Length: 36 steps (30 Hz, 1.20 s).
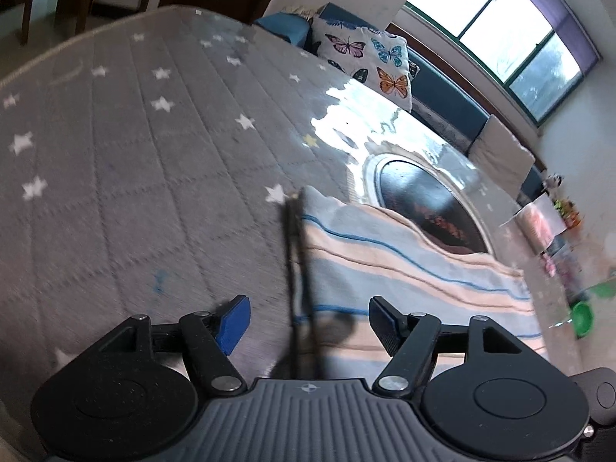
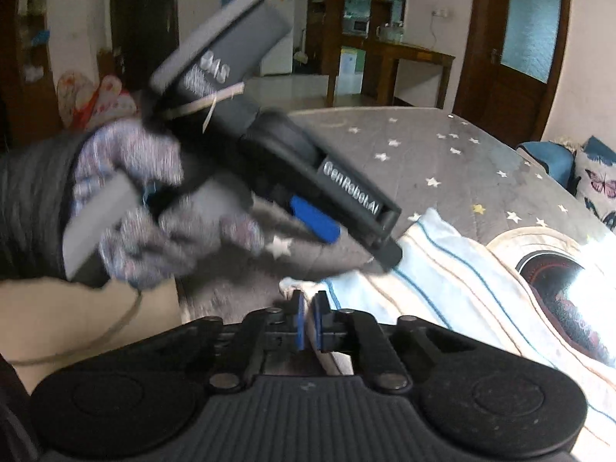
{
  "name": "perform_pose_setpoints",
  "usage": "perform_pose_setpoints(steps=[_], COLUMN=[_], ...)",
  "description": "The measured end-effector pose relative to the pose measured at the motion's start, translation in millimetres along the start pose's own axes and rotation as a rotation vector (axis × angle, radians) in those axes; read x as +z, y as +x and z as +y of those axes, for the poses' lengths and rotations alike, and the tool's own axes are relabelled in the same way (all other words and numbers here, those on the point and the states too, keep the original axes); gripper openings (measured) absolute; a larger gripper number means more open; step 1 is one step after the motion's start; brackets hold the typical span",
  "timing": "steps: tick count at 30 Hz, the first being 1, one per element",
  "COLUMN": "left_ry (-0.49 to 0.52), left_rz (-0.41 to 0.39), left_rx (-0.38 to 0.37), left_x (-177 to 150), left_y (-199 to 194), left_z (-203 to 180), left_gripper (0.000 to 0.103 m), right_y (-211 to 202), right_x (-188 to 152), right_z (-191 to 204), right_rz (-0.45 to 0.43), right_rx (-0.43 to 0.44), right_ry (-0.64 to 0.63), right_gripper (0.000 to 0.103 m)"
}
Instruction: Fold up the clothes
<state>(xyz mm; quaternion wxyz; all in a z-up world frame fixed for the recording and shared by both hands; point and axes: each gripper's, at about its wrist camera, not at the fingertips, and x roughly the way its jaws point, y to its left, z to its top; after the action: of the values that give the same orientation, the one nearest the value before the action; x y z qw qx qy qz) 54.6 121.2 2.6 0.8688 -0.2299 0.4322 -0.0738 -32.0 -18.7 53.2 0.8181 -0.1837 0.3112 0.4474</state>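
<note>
Left wrist view: the left gripper (image 1: pixel 308 321) stood with its jaws well apart and nothing pressed between the pads. One blue pad (image 1: pixel 234 323) hung over the grey star-printed mattress (image 1: pixel 115 161); the other finger hung over the striped garment (image 1: pixel 404 269). The garment (pale, with blue and peach stripes) lay on the right part of the mattress, its near-left edge running up between the two fingers. A dark thin line ran along that edge; what it was could not be told. Beyond the garment a dark oval print (image 1: pixel 427 204) with a pale border showed, under a glare patch. A butterfly cushion (image 1: pixel 369 61) leaned at the far edge of the mattress, below a window (image 1: pixel 500 34).

Right wrist view: the right gripper (image 2: pixel 308 325) had its jaws drawn together, the blue pads nearly meeting, at the near-left corner of the striped garment (image 2: pixel 442 269). Whether cloth was pinched between the pads could not be told (the corner lay just beside and behind them). A gloved hand (image 2: pixel 154 200) held the left gripper (image 2: pixel 346 227) above the mattress (image 2: pixel 442 154), its tip close to the garment's upper-left edge, motion-blurred. A wooden door (image 2: pixel 516 38) and a table (image 2: pixel 408 57) stood behind.
</note>
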Motion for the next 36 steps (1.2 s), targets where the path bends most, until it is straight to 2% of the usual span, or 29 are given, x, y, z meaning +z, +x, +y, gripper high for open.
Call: perform_pose_setpoints(steps=[4,7,13,14,15,19,21,24,32,33,35,36], left_ry=[-0.072,-0.104,-0.097,-0.095,-0.095,-0.093,-0.098,-0.104,-0.185,-0.201,-0.247,-0.27], left_rz=[0.018,0.012,0.009,0.009,0.011,0.01,0.009,0.012,0.045,0.049,0.076,0.089], left_rx=[-0.01,0.012,0.044,0.044,0.042,0.035,0.031,0.019,-0.084,-0.101,-0.141,-0.157], left_x=[4,7,6,6,5,4,5,5,8,9,9,8], left_y=[3,-1,-6,-7,-6,-6,-6,-4,9,11,19,24], left_z=[0,5,9,9,9,10,10,9,6,6,8,10], left_gripper=[0.069,0.069,0.07,0.07,0.07,0.071,0.072,0.072,0.07,0.067,0.041,0.034], right_y=[-23,-23,-1,4,10,29,35,30,-11,-16,-21,-22], right_x=[5,3,-8,-9,-10,-16,-19,-16,-3,-1,-2,-2], right_z=[-11,-12,-8,-7,-4,8,10,3,-16,-17,-20,-20], right_rz=[-0.065,-0.057,-0.007,0.005,0.015,0.048,0.056,0.042,-0.062,-0.074,-0.087,-0.091], right_rx=[0.014,-0.007,0.031,0.046,0.049,0.014,0.0,0.001,0.016,0.013,0.014,0.015], right_ry=[0.034,0.015,-0.012,-0.016,-0.025,-0.081,-0.081,-0.033,0.071,0.077,0.086,0.087], right_gripper=[0.002,0.002,0.015,0.027,0.031,0.029,0.013,0.006,0.005,0.005,0.005,0.005])
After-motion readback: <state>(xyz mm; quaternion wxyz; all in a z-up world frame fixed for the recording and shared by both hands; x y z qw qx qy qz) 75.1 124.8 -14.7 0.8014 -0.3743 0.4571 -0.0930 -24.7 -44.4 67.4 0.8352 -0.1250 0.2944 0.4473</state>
